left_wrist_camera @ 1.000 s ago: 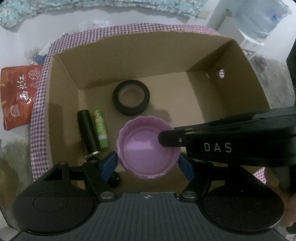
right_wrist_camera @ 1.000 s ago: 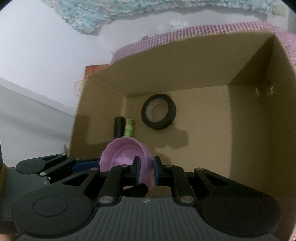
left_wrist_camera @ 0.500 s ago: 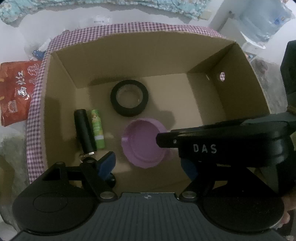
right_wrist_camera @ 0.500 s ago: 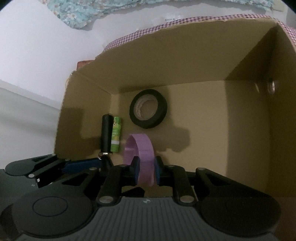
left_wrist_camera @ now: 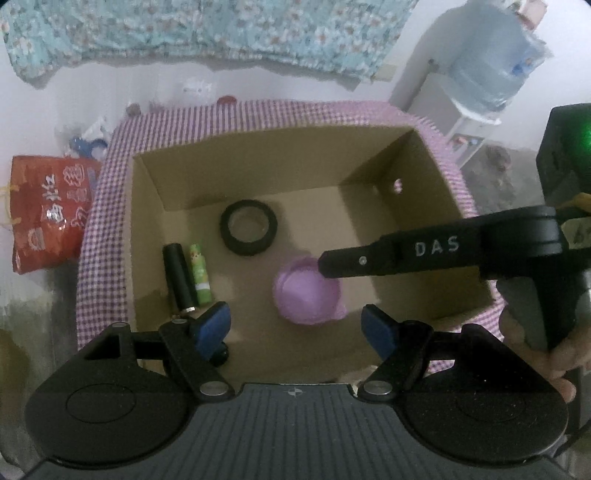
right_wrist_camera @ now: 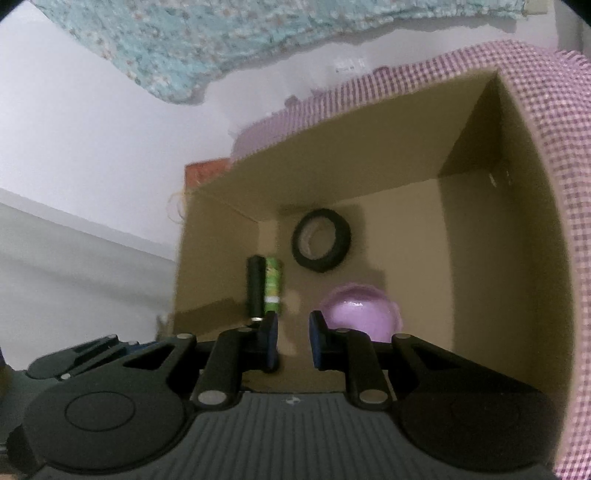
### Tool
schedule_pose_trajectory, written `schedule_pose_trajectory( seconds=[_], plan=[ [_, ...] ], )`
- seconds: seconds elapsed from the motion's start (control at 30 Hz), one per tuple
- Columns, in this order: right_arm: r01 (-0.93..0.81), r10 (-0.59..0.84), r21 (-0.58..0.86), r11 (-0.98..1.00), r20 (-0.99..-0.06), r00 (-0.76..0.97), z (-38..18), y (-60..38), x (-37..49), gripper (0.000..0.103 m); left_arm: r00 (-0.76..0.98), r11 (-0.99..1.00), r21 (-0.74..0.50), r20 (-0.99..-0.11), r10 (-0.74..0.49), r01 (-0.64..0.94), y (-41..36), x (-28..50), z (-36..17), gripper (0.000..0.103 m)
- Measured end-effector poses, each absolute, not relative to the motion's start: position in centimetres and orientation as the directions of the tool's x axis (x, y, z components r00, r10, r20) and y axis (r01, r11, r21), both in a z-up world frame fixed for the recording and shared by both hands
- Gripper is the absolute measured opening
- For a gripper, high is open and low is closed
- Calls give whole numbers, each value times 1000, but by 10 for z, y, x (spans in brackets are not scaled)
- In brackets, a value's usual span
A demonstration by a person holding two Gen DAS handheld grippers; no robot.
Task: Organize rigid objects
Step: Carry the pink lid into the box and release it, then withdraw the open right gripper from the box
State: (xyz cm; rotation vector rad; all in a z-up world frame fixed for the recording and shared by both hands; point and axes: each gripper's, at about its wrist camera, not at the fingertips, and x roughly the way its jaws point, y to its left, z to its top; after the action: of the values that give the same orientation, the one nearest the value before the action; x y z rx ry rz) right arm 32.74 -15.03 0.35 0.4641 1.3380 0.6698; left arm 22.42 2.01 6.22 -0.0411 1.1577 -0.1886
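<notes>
A purple lid [left_wrist_camera: 308, 293] lies on the floor of an open cardboard box [left_wrist_camera: 417, 206] with a purple checked rim; it also shows in the right wrist view [right_wrist_camera: 360, 314]. A black tape roll [left_wrist_camera: 248, 226], a black cylinder [left_wrist_camera: 180, 277] and a green tube [left_wrist_camera: 200, 272] lie in the box too. My left gripper [left_wrist_camera: 295, 326] is open and empty above the box's near edge. My right gripper [right_wrist_camera: 293, 341] is slightly open and empty, just left of the lid. Its body [left_wrist_camera: 443, 251] crosses the left wrist view above the lid.
A red snack bag [left_wrist_camera: 48, 210] lies left of the box on the white surface. A floral cloth [left_wrist_camera: 207, 33] hangs at the back. A water bottle [left_wrist_camera: 491, 70] stands on a white stand at the far right.
My right gripper let go of the purple lid, which now lies on the box floor. Both grippers have pulled back and up from the box. The left gripper stayed open.
</notes>
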Motion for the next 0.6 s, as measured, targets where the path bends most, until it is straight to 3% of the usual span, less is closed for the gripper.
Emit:
schedule_pose_trajectory(
  seconds=[0.6],
  plan=[
    [-174,791,779,603,-555,256,81,-239,252,20,505,964,-161,-826,-249,211,16,137,114,78]
  ],
)
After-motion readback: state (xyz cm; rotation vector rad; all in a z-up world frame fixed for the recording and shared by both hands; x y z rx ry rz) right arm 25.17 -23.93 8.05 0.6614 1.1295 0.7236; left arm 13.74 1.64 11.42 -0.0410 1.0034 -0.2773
